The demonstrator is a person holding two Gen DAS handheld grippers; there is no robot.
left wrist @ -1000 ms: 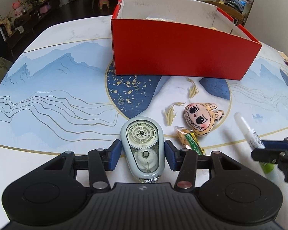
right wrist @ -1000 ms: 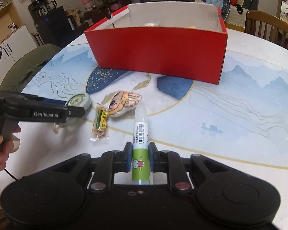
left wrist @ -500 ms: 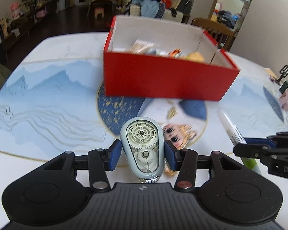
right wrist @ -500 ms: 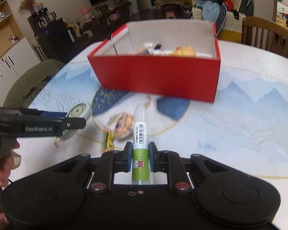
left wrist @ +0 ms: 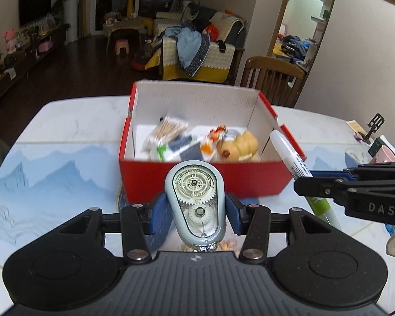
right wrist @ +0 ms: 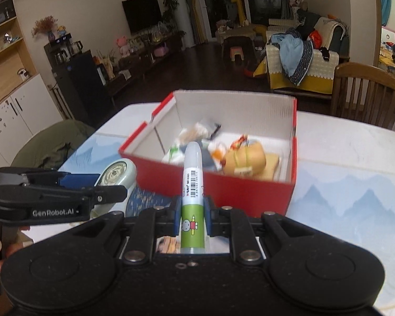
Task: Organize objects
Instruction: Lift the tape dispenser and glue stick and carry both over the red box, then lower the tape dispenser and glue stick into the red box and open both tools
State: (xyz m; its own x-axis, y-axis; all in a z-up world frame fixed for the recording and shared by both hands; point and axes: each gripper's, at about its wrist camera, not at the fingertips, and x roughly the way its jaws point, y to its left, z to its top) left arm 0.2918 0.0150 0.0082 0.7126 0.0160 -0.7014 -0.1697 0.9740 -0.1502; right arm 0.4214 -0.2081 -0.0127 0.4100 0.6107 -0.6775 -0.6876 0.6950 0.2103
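My left gripper [left wrist: 196,212] is shut on a pale blue correction-tape dispenser [left wrist: 194,200] with clear gears, held in the air in front of the red box [left wrist: 202,176]. My right gripper [right wrist: 192,220] is shut on a white and green glue stick [right wrist: 193,184] that points toward the same box [right wrist: 250,192]. From the left wrist view the glue stick [left wrist: 289,155] and right gripper [left wrist: 326,184] hang at the right. From the right wrist view the dispenser [right wrist: 117,173] and left gripper [right wrist: 87,187] hang at the left. The box holds several small items, among them a yellow plush [left wrist: 239,144].
The round table [left wrist: 52,163] carries a blue mountain print. A wooden chair [left wrist: 271,81] stands behind the box. Small objects, including a pink box [left wrist: 384,152], lie at the table's right edge. A green-draped chair [right wrist: 52,147] sits at the left.
Both grippers have risen with their objects and now look down into the open box. The plush toy and snack packet left on the table have dropped out of sight below the grippers.
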